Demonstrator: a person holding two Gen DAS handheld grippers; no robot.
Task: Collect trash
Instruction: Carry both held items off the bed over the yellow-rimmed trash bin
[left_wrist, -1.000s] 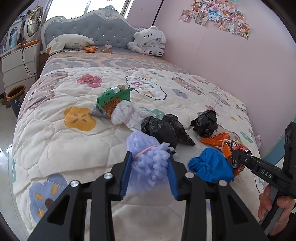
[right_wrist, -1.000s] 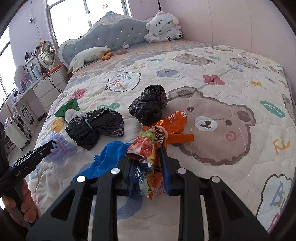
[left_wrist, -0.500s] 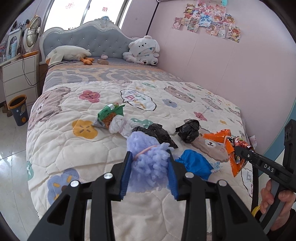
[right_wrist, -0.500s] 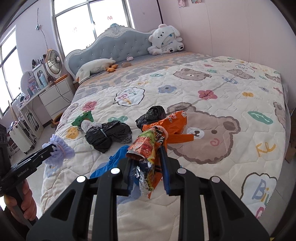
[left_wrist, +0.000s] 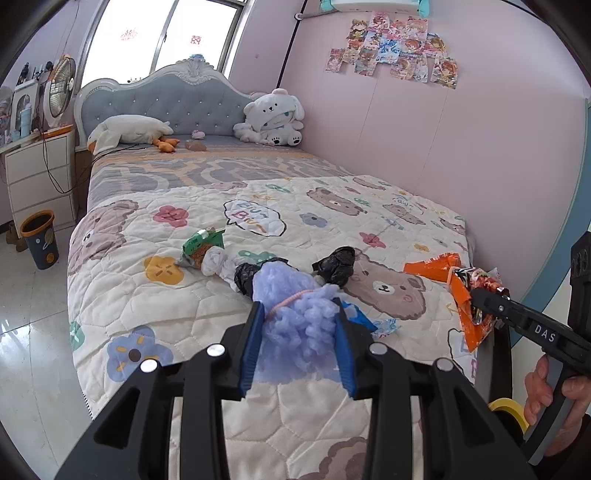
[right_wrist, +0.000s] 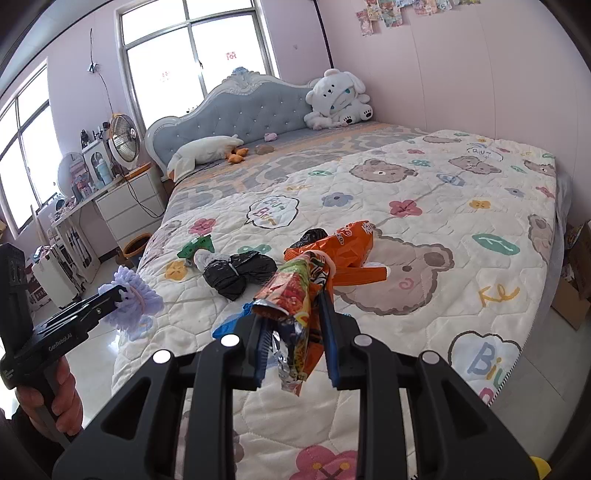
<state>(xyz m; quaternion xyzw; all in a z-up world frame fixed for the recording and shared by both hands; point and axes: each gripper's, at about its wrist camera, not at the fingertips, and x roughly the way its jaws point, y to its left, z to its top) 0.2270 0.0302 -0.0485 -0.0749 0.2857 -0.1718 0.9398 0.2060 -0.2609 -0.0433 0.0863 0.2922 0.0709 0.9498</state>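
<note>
My left gripper (left_wrist: 299, 314) is shut on a fluffy lilac bundle (left_wrist: 295, 314) tied with a pink band, held above the bed's foot; it also shows in the right wrist view (right_wrist: 135, 299). My right gripper (right_wrist: 295, 317) is shut on crumpled snack wrappers (right_wrist: 295, 295), orange and multicoloured, seen in the left wrist view (left_wrist: 469, 291) too. On the quilt (left_wrist: 147, 295) lie two black bags (right_wrist: 236, 273) (left_wrist: 336, 264), a white wad (left_wrist: 216, 260), a green packet (left_wrist: 203, 242) and a blue bag (right_wrist: 229, 325).
A small bin (left_wrist: 38, 238) stands on the tiled floor by white drawers (left_wrist: 37, 177) left of the bed. Plush toys (left_wrist: 273, 120) sit at the headboard. The pink wall (left_wrist: 461, 155) runs along the bed's right side. A cardboard box (right_wrist: 576, 280) sits on the floor.
Both grippers have pulled back and up from the quilt with their loads; the bed and the trash on it now look farther away.
</note>
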